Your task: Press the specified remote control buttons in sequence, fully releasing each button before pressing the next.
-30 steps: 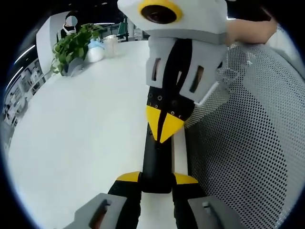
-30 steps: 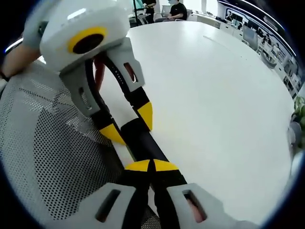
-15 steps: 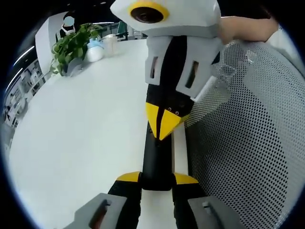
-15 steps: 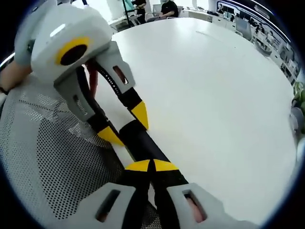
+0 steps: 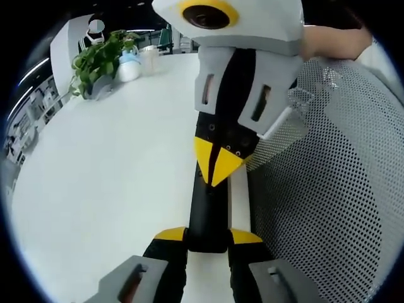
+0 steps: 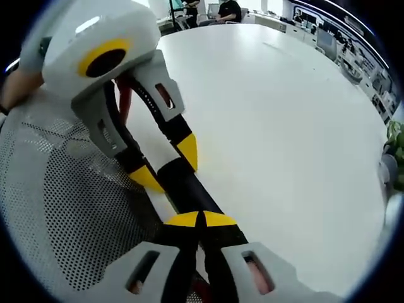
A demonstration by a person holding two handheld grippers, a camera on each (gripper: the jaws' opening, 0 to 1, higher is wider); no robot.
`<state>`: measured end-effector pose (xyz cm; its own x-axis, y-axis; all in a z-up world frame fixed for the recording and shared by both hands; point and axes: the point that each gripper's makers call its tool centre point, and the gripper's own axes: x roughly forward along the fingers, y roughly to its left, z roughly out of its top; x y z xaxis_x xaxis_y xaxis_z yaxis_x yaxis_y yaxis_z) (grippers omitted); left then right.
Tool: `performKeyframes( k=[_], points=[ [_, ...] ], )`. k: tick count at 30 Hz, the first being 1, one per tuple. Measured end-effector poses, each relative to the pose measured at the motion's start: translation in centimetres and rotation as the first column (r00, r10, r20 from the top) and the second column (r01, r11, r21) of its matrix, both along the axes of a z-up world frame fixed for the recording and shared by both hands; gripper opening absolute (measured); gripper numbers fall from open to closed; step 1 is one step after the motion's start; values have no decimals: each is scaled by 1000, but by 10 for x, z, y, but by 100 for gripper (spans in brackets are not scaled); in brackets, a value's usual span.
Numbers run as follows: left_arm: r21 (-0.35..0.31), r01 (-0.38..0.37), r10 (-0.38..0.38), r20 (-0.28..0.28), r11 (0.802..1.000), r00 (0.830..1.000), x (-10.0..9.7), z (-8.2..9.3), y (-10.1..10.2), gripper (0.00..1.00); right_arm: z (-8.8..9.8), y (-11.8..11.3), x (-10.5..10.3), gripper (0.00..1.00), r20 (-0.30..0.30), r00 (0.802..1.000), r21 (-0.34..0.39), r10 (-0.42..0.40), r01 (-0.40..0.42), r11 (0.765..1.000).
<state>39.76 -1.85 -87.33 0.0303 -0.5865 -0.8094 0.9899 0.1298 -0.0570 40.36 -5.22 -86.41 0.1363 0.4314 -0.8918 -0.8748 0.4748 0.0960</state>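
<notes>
Left gripper view: my left claw point(image 5: 208, 237) clamps the black remote point(image 5: 207, 211) by its sides, steadying it at the white surface point(image 5: 107, 183) edge. The right claw point(image 5: 218, 163), tips clenched into one point, bears on its face.

Right gripper view: the clenched tips sit on the remote beside a mesh chair point(image 6: 63, 208). I cannot tell which button they are on.

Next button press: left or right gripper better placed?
Right. The right gripper, its fingers shut, points onto the face of the remote; the left gripper grips its sides, likely steadying it.
</notes>
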Motion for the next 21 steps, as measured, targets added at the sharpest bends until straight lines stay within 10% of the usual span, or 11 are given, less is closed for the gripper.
performKeyframes(
  k=[21],
  points=[
    [-4, 1, -1, 2, 1000, 1000, 0, 0, 0, 24, -1, 1, -2, 0, 11, 1000, 2, 20, -20, 1000]
  ],
)
